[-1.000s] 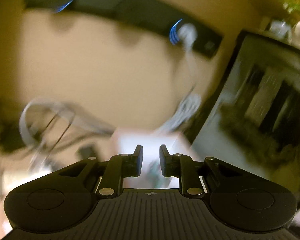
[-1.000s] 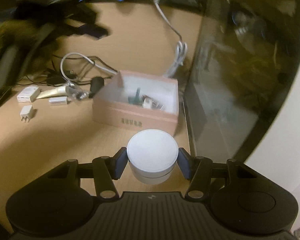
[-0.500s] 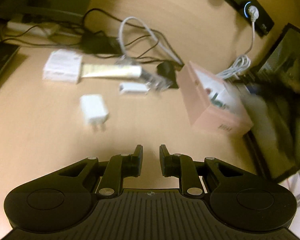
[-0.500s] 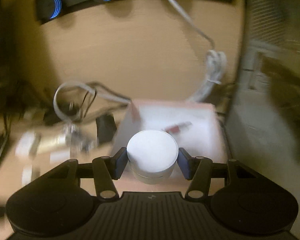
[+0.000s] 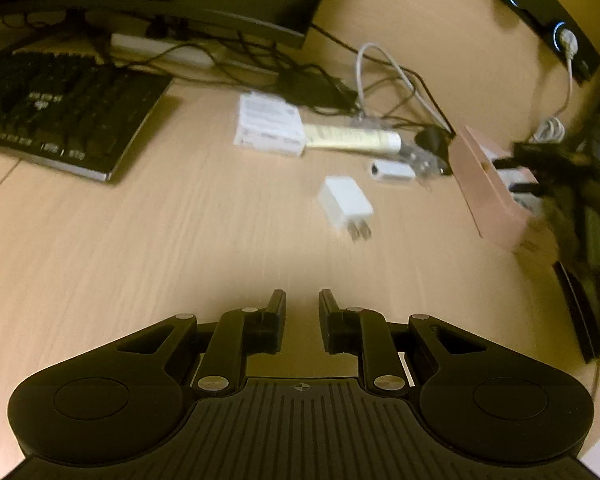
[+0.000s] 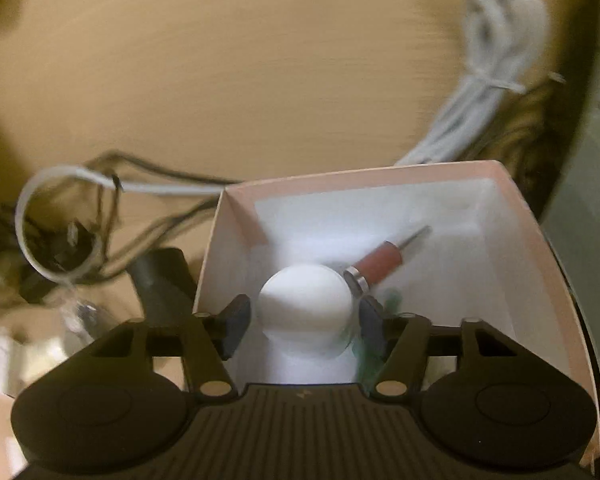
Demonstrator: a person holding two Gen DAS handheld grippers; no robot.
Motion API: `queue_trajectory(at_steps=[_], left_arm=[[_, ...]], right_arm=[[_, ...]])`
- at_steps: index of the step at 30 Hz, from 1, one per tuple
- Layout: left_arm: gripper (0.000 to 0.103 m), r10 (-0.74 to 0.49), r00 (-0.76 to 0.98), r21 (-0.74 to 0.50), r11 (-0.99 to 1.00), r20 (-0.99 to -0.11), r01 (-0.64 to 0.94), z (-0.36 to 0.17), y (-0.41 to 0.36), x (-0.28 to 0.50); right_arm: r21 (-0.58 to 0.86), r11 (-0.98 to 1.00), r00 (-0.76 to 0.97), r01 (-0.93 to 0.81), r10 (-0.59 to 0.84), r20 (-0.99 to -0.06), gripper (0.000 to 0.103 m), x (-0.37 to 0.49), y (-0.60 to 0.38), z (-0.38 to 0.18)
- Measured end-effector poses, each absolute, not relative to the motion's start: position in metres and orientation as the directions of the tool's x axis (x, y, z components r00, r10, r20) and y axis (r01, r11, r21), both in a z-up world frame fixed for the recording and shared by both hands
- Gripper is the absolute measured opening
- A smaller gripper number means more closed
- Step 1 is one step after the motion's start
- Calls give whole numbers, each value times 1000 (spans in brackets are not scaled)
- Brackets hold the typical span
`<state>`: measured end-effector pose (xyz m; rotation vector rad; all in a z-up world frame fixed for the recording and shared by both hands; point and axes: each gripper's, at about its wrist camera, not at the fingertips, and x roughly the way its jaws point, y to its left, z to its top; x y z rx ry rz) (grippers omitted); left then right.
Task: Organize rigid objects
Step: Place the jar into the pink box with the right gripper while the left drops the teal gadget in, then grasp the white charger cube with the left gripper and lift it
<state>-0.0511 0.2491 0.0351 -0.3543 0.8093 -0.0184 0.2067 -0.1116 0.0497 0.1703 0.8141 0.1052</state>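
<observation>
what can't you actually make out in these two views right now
- Right wrist view: whether the white round container already rests on the pink box floor; its own body hides that.
- Same view: a green item, mostly behind the right gripper, whose jaws have just been opening.
- Left wrist view: print on the white carton, blurred.

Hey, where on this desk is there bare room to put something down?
The widest bare patch is the wood between the keyboard, the white charger plug and the left gripper. It is crowded from the white box and tube to the pink box, amid cables.
</observation>
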Motion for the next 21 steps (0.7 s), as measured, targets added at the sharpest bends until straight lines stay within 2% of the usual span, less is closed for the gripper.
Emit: queue_trajectory(at_steps=[2,4,6,8,10,17,21], left_arm=[[20,-148,705,-304,948,-693,-100,38,246,-38],[20,-142,724,-280,957,-675,-74,44,238,-21],[20,-119,741,-247,967,-661,-65,48,230,-4],[20,-84,748,-225,970,-658,-90,50,223,11],[20,-59,749,-225,967,-660,-122,49,219,24],[20,-38,746,-211,968,-665,-138,36,199,47],[20,-9,766,-123,988,-643,-92,33,180,53]], right_arm=[[186,981,717,-63,174,-675,63,181,-113,60],[91,988,754,-128,157,-638,65,146,-103,69],[-38,979,791,-199,138,-596,71,108,-88,74],[-153,954,823,-259,135,-552,76,71,-72,74],[-226,924,832,-309,148,-534,76,38,-56,68],[-232,902,795,-365,172,-582,76,-28,-37,38],[-242,897,781,-369,158,-604,76,-49,-37,28]])
